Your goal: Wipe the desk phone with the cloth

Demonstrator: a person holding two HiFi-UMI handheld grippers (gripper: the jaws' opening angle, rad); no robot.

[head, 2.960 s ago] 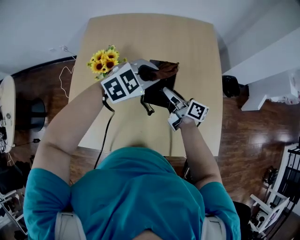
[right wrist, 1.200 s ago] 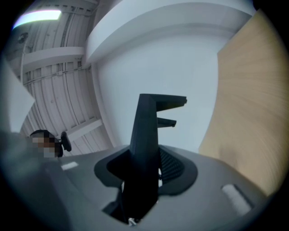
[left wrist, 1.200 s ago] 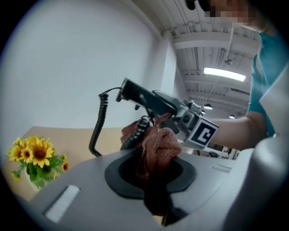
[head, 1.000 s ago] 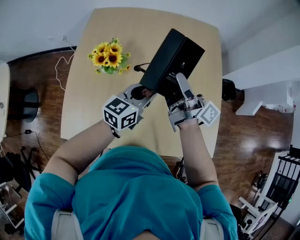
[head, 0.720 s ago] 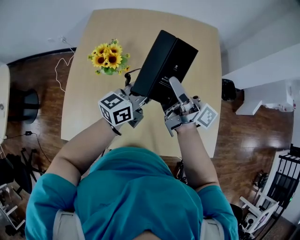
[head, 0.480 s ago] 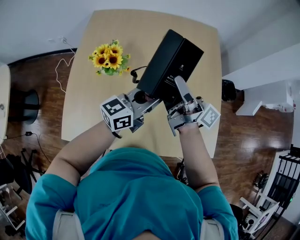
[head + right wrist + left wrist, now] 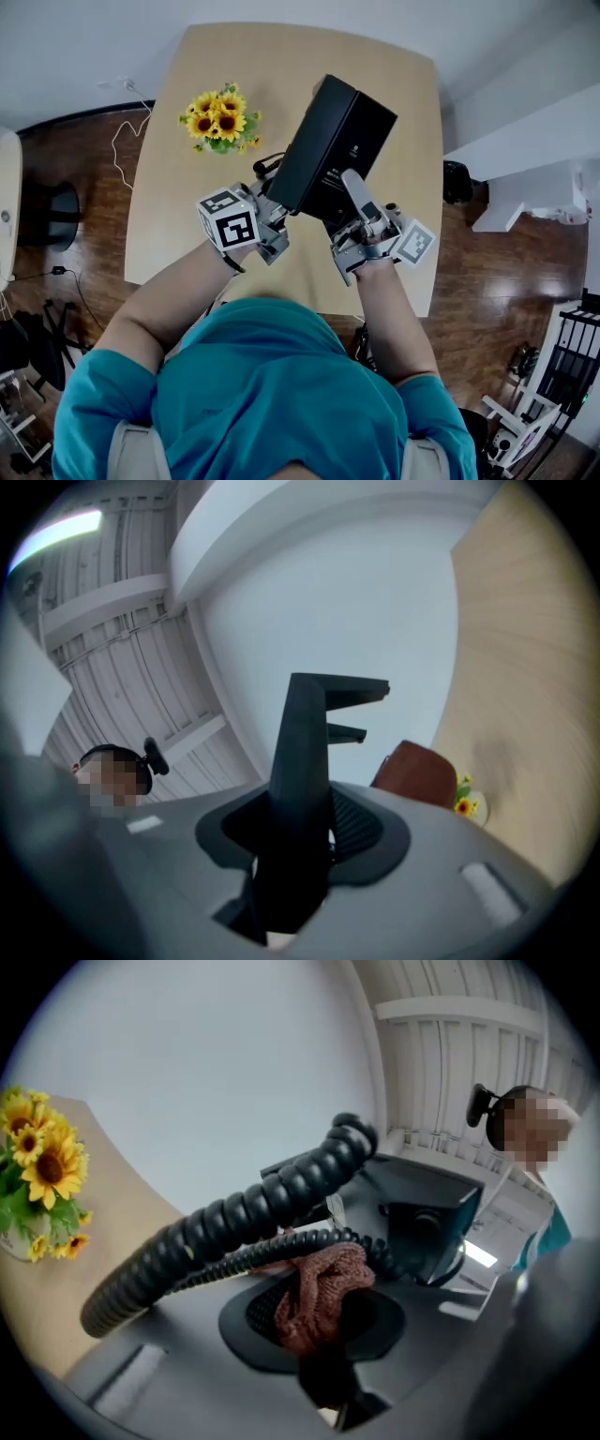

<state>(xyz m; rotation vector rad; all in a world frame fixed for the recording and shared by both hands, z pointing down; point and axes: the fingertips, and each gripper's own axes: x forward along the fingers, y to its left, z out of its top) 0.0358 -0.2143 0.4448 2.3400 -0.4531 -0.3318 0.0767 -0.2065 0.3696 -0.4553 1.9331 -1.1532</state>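
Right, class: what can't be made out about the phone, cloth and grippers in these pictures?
- Phone keypad: the head view shows only its dark back.
- Cloth: hidden in the head view behind the left gripper and phone.
- Left gripper's pads: buried in cloth in its own view.
- Cord ends: run behind the phone, left gripper view.
- Right gripper: its view shows the held phone part only as a dark silhouette.
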